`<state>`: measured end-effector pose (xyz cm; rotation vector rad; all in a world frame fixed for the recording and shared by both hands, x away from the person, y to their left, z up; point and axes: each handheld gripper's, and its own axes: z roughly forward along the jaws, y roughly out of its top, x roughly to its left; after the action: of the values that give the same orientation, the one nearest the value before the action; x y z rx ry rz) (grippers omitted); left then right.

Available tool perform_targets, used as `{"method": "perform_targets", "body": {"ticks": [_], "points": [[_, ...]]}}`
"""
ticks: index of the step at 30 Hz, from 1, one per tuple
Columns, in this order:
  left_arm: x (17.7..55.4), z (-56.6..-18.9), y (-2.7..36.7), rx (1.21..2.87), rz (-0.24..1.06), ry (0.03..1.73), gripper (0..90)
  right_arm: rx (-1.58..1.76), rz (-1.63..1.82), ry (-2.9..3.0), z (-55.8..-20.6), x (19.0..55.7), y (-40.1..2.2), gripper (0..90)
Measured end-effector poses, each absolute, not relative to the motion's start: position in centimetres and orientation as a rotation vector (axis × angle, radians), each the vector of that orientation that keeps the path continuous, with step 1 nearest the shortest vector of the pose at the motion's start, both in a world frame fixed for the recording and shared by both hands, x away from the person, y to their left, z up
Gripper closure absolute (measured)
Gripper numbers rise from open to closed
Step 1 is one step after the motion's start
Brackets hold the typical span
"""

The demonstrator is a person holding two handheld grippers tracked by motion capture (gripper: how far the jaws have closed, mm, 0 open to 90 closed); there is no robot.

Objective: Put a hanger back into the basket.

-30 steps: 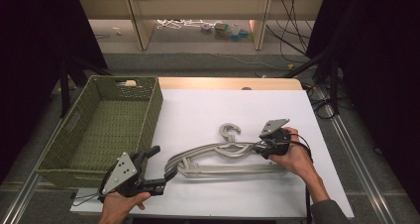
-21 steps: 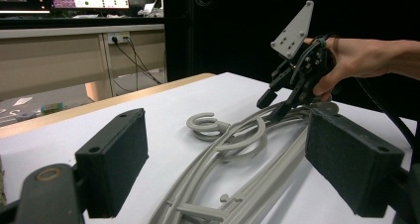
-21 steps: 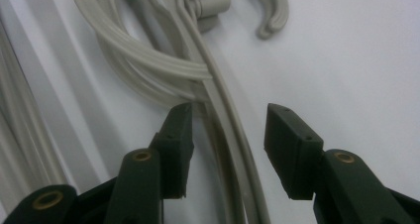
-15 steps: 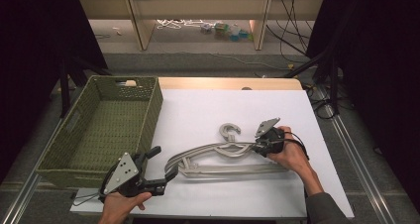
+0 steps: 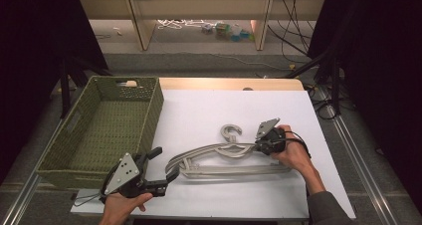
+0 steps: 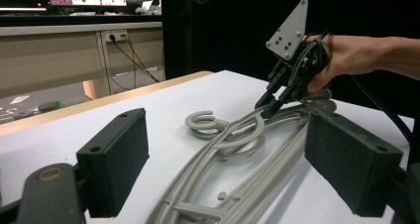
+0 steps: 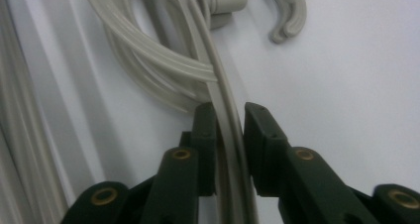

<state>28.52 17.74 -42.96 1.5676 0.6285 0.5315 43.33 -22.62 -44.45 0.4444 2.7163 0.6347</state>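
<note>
Grey plastic hangers (image 5: 219, 150) lie stacked on the white table (image 5: 224, 105), hooks (image 5: 231, 132) pointing away from me. My right gripper (image 5: 259, 146) is at their right shoulder. Its jaws have just been closing, and in the right gripper view the right gripper (image 7: 230, 110) pinches one thin hanger arm (image 7: 229, 120) between its pads. My left gripper (image 5: 164, 164) rests at the front left with its jaws wide apart. In the left gripper view the left gripper (image 6: 225, 135) frames the hangers' left end (image 6: 208, 204) without touching it, and the right gripper (image 6: 265, 105) shows farther off.
A green woven basket (image 5: 154, 110) stands at the table's left, close behind my left gripper. A wooden strip (image 5: 224, 83) runs along the table's far edge. Black stands and cables (image 5: 323, 85) lie beyond the right side.
The right gripper's jaws have closed onto the hanger arm, and the right hand has shifted slightly left. The left gripper and the hangers have stayed put.
</note>
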Motion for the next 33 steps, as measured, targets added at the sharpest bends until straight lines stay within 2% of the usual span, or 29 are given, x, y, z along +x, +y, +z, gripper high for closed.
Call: {"method": "perform_targets", "body": {"ticks": [14,20,23,33], "points": [[29.0,-42.7,17.3,1.578,0.542,0.611,17.0,0.209,0.604,2.67,-42.3,42.3,-22.7,82.0],[29.9,-42.3,16.0,1.599,0.495,0.594,20.1,0.133,0.634,2.65,-40.6,41.5,-23.1,82.0],[30.7,-42.0,15.0,1.635,0.51,0.568,22.0,0.111,0.702,2.612,-40.0,41.0,-23.2,82.0],[34.9,-42.2,11.0,1.762,0.401,0.62,24.8,-0.009,0.749,2.567,-38.1,39.7,-22.9,82.1]]}}
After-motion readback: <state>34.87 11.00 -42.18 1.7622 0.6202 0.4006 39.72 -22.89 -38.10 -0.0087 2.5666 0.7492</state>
